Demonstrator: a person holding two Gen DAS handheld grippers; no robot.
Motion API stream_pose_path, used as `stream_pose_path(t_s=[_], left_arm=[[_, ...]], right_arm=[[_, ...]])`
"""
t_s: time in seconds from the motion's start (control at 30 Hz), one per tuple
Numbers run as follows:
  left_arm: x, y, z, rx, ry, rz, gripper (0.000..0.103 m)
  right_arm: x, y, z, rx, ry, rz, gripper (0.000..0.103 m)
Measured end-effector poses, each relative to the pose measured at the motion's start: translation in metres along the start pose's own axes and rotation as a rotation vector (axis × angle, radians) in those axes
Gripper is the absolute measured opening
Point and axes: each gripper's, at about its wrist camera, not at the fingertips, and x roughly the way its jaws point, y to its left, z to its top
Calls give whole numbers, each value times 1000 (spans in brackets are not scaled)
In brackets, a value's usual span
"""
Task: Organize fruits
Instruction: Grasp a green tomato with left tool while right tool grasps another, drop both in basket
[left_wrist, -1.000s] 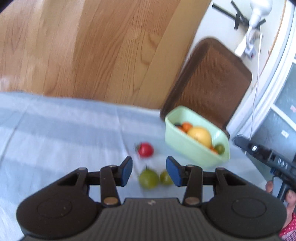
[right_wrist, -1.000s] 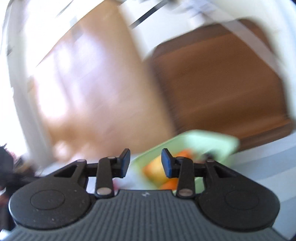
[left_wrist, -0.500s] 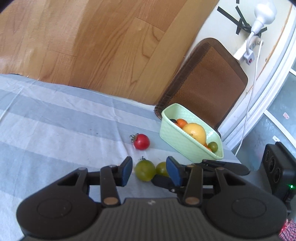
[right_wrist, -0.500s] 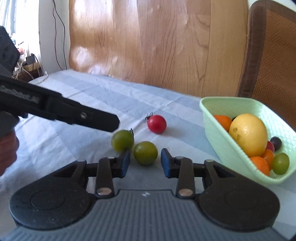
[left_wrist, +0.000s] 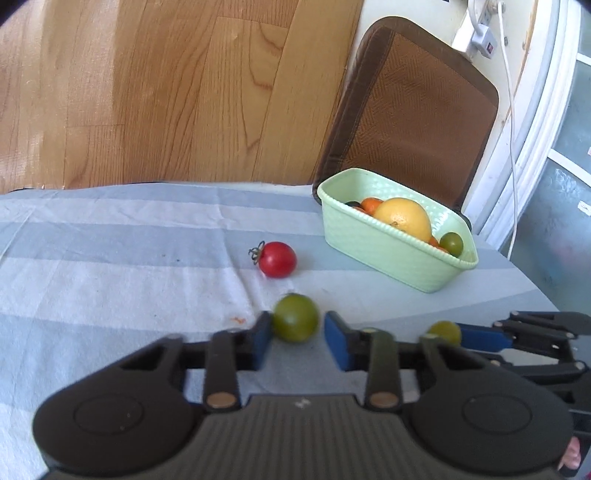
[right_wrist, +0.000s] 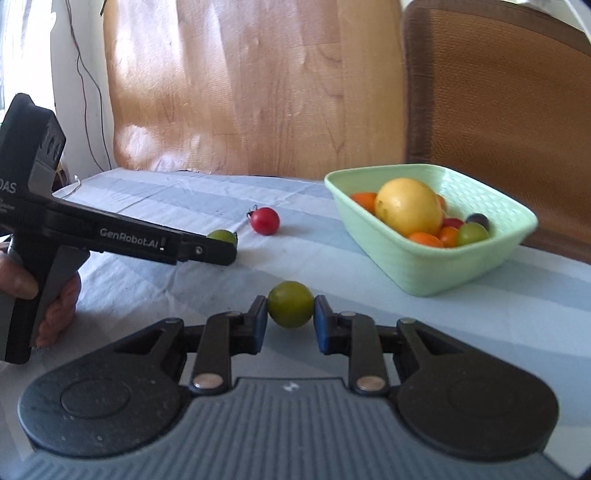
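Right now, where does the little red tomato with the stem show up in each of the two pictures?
Left wrist view: the red tomato lies on the striped cloth just left of centre, left of the green basket.
Right wrist view: the red tomato lies left of centre, higher up, again left of the green basket.
Shared landmark: the green basket of fruit.

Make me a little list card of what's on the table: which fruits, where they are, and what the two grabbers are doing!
Left gripper: jaws have just been closing, first green tomato between them, one pad not touching
Right gripper: shut on second green tomato
Red tomato: alone on the striped cloth
Green basket: yellow fruit inside, with smaller fruits
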Motion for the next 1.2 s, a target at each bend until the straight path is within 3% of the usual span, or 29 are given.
stream_pose_path(t_s=[0.13,0.3,0.5,0.83,0.97,1.07,1.2], left_arm=[[-2,-5,1,1,9,-13,28],[-4,-21,9,-14,-14,-90,28],[13,-49,43,-11,-44,-166,28],[82,-52,104,-143,-32,-187,29],[104,-51,111,-155,-13,-192,29],[114,-52,112,-151,-9,-189,40],[106,-45,109,-166,-23,-202,40]], right_arm=[[-7,-3,0,12,-28,-8,29],[-17,-8,3,27,-78,-16,29],[-26,-32,18,41,-166,-100,29],[13,-86,41,145,-197,-239,30],[22,-93,39,164,-205,-257,34],[20,-95,37,150,-227,-287,44],[11,-100,34,175,-271,-306,45]])
